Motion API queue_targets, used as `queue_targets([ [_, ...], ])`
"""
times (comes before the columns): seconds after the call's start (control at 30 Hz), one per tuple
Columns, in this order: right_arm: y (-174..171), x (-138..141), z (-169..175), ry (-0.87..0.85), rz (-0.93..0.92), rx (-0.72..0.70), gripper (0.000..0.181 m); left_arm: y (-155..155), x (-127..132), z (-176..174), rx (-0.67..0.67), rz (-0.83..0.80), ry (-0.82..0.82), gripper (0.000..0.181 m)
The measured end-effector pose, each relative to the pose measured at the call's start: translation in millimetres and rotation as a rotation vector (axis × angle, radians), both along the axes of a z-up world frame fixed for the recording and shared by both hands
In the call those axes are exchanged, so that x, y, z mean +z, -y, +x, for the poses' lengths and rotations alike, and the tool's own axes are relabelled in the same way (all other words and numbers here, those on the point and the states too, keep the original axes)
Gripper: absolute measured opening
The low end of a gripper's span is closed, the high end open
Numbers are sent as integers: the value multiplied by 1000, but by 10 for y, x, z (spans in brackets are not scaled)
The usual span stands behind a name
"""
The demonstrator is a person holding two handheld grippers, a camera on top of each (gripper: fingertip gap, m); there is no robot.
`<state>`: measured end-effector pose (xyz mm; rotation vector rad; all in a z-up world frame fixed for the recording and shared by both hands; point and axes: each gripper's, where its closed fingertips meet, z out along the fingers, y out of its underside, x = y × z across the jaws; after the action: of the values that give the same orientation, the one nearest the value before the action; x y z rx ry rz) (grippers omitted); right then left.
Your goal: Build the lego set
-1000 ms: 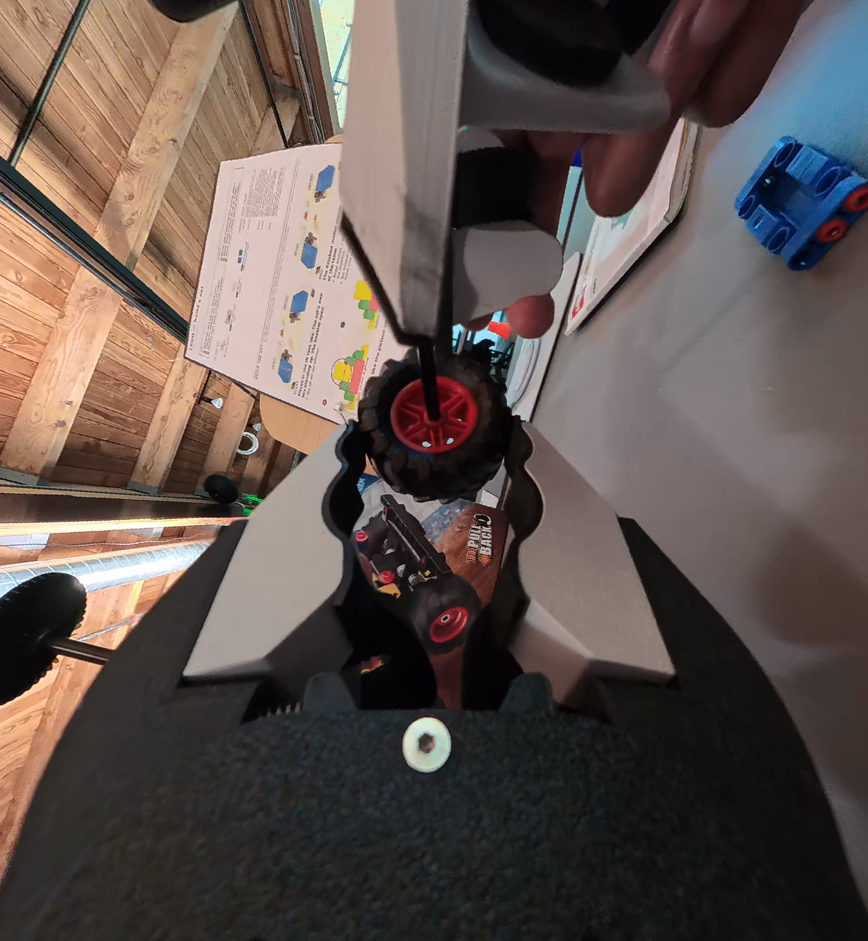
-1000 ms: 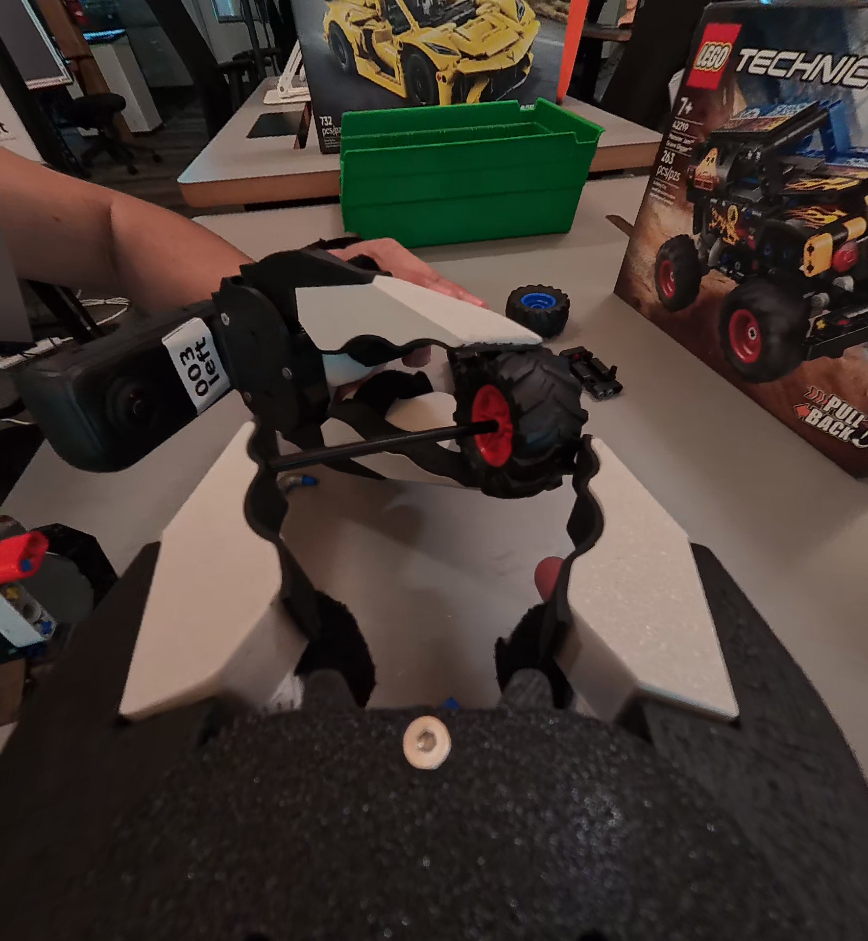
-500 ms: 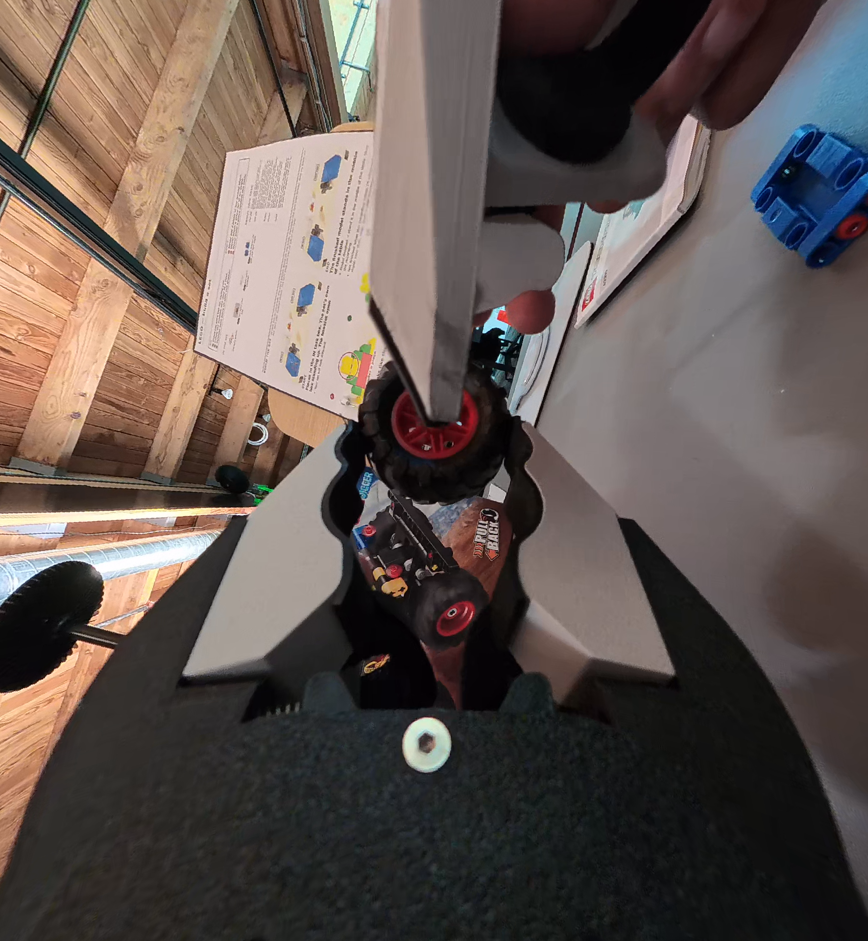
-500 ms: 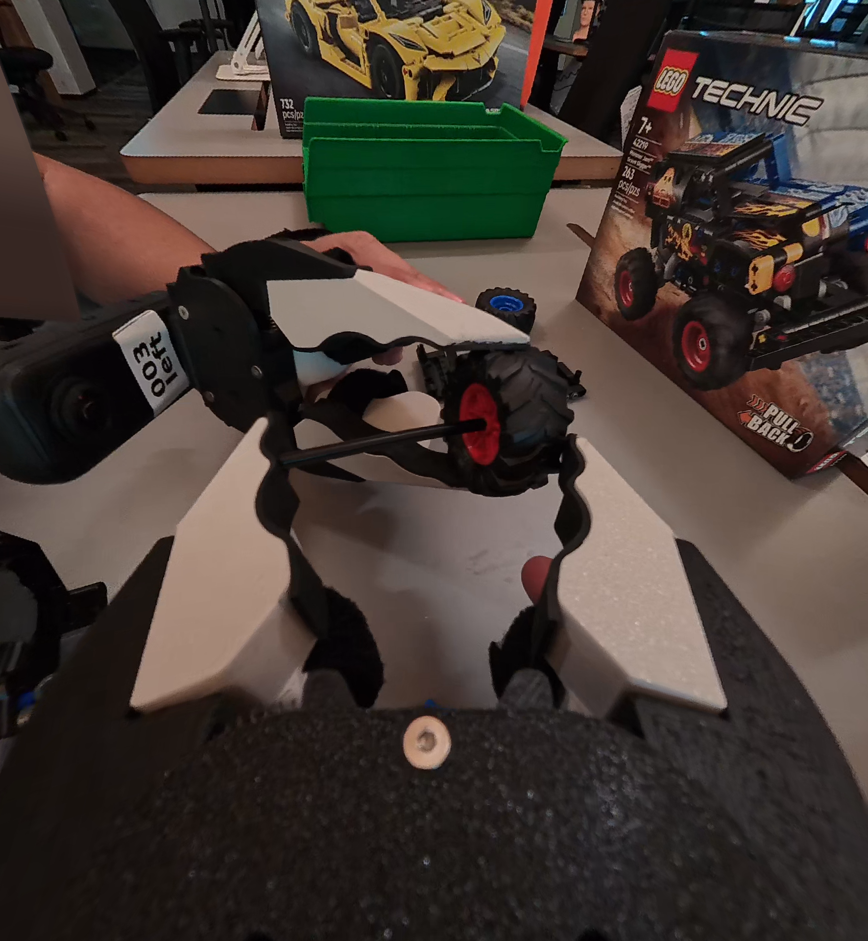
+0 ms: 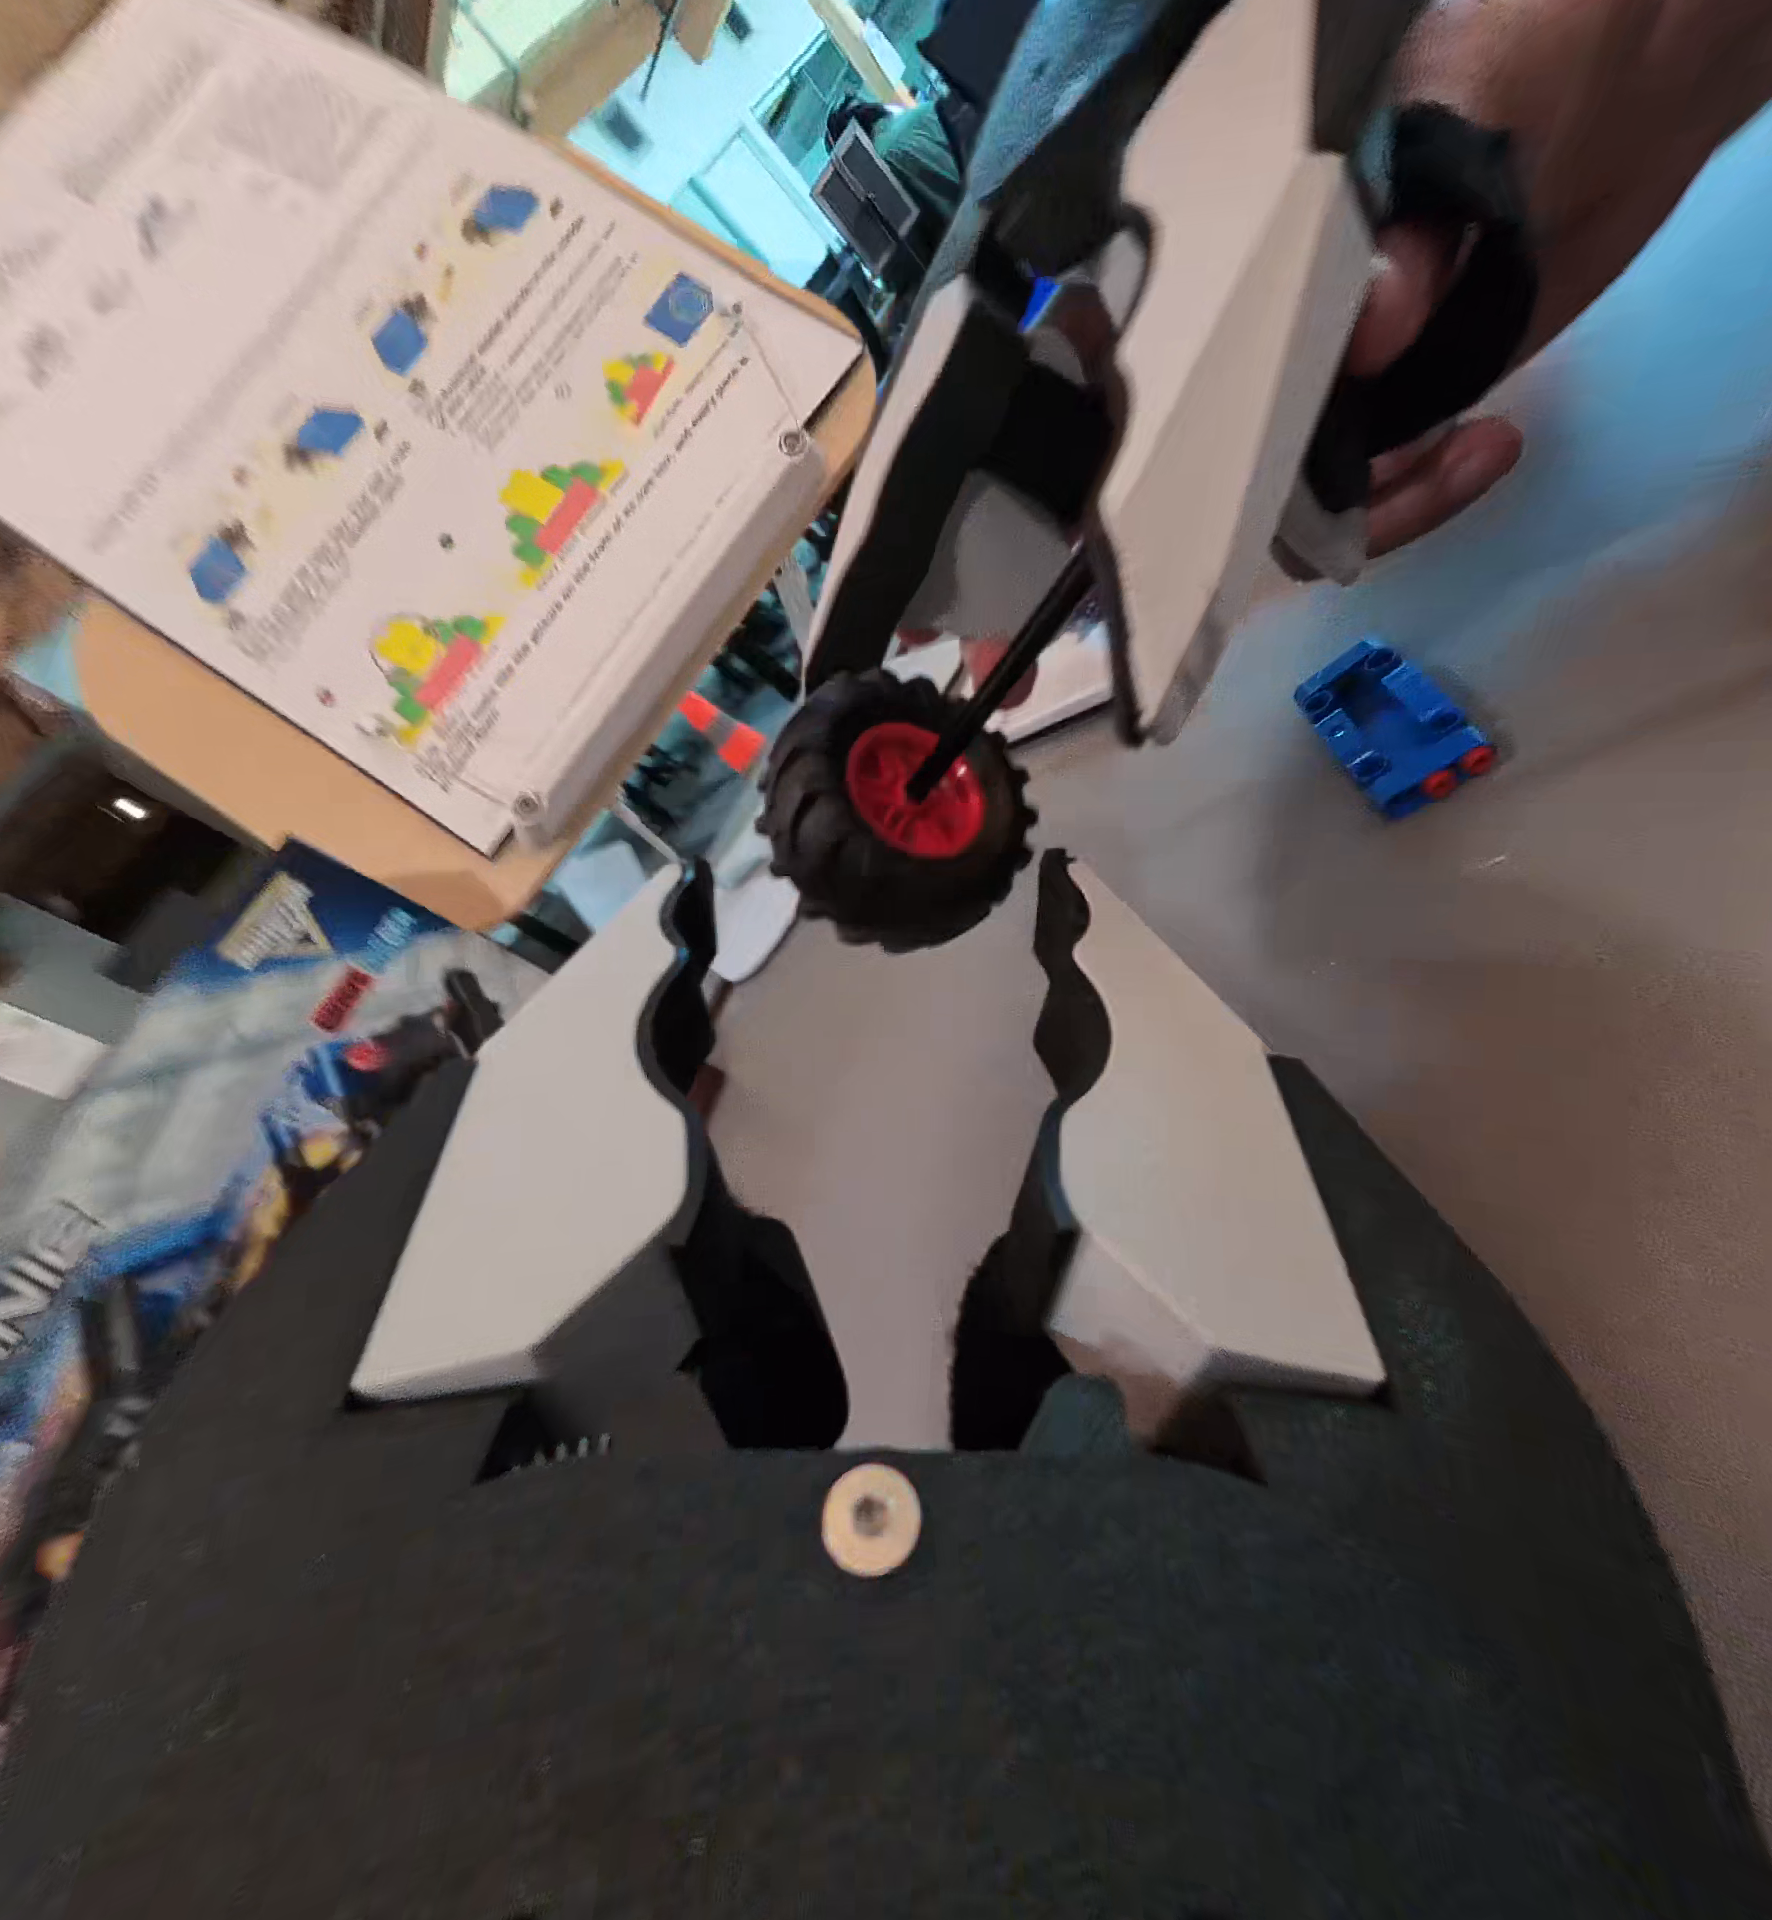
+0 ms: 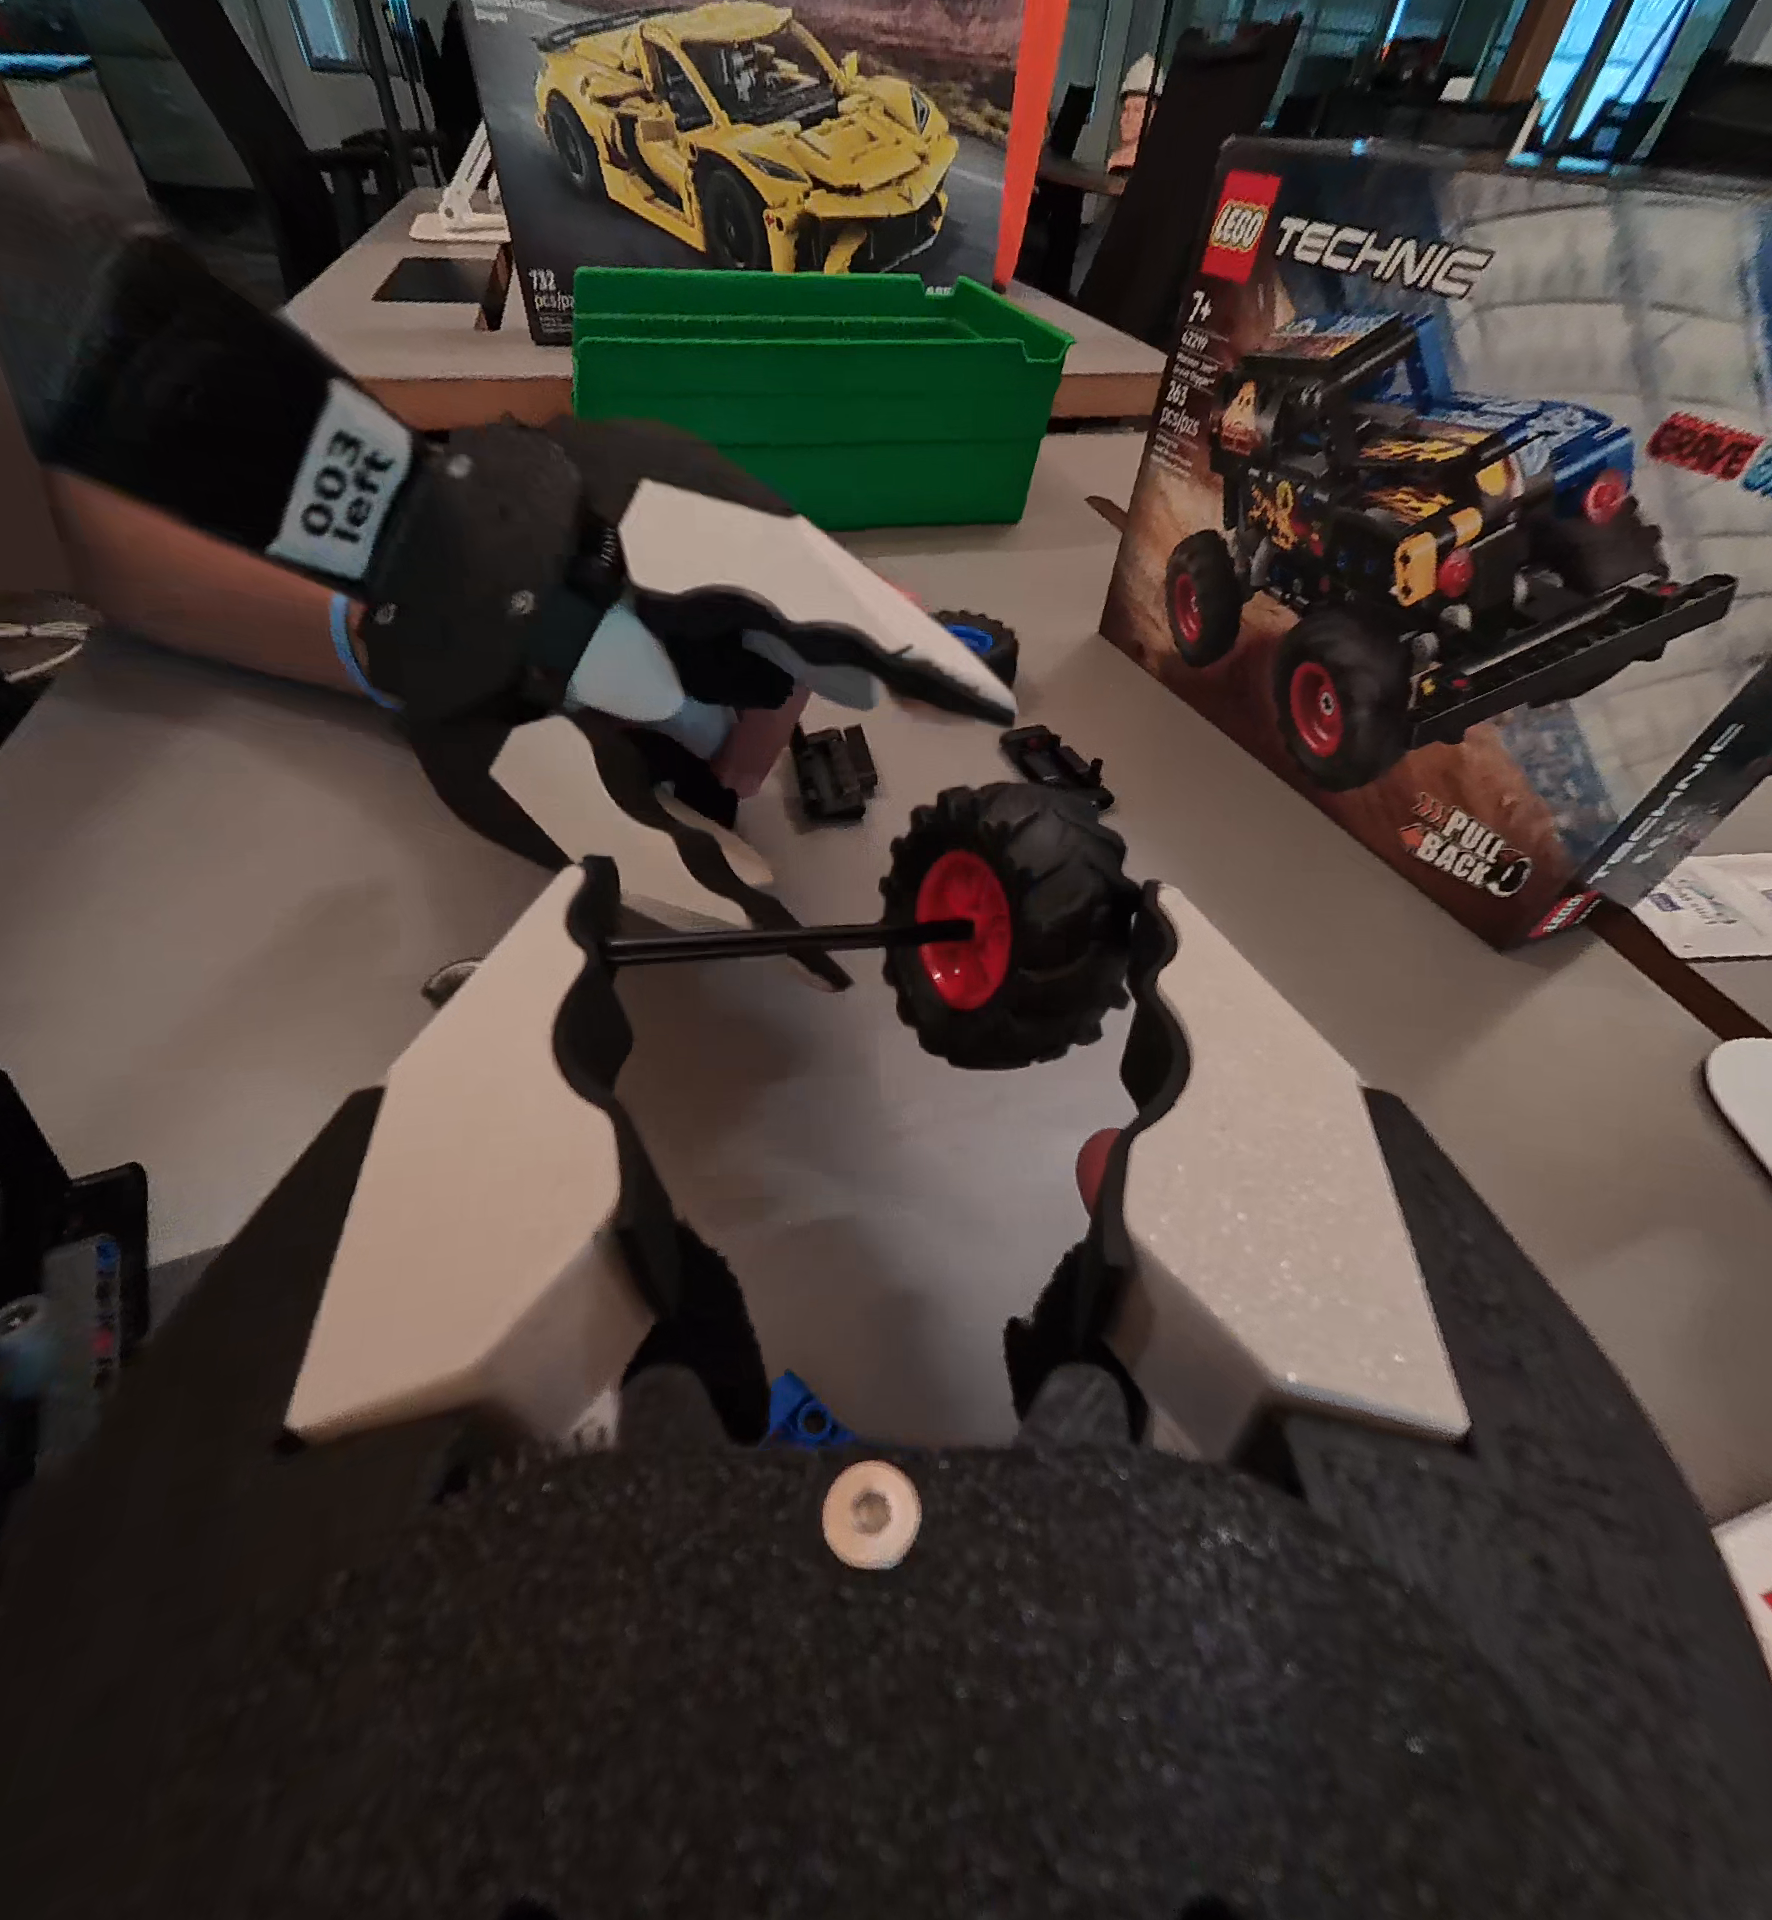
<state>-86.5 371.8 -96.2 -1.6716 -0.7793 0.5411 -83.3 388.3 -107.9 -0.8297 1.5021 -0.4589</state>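
The right gripper [image 6: 877, 914] is partly closed. Its fingers [image 6: 508, 1143] pin a black axle [image 6: 757, 940] and its red-hubbed wheel [image 6: 1007, 925] end to end: the bare axle tip sits in the left finger's notch and the tyre presses the right finger. That lengthwise pinch likely keeps the piece level and clear of the tabletop [image 6: 861, 1143], which is bare beneath it.

Just past the fingertips, the left gripper [image 5: 871, 883] hangs wide open and holds nothing, with the wheel just off its tips. Beyond lie small black parts [image 6: 832, 769] and a blue-hubbed wheel [image 6: 981, 639]. A toy truck box [image 6: 1433, 520] walls off the right, and a green bin [image 6: 809, 416] stands farthest.
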Motion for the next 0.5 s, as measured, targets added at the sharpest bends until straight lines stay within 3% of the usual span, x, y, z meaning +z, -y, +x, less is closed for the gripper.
queue_targets([
  [0.03, -2, 26, 21, -18, 8, -4, 95, -15, -31, -16, -28, -104, -15, 64],
  [0.07, 7, 50, 28, -34, 15, 3, 81, -8, -61, -22, -66, -222, -32, 66],
  [0.1, -9, 97, 62, -52, 47, -18, 39, 12, -63, -18, -104, -332, -40, 67],
  [0.13, -21, 154, 71, -82, 77, -35, 37, 38, -61, 0, -139, -422, -51, 65],
  [0.17, 14, 159, 17, -86, 77, 1, 46, 64, -90, 31, -168, -501, -81, 57],
  [0.23, -62, 23, 64, 27, 20, -52, 54, 17, -233, 80, -161, -582, -176, 57],
  [0.4, -97, -253, 150, 44, -170, -44, 52, -222, -330, -72, -104, -545, -246, 54],
  [0.5, -92, -414, 123, 23, -295, -13, 49, -322, -255, -217, -113, -510, -268, 47],
])
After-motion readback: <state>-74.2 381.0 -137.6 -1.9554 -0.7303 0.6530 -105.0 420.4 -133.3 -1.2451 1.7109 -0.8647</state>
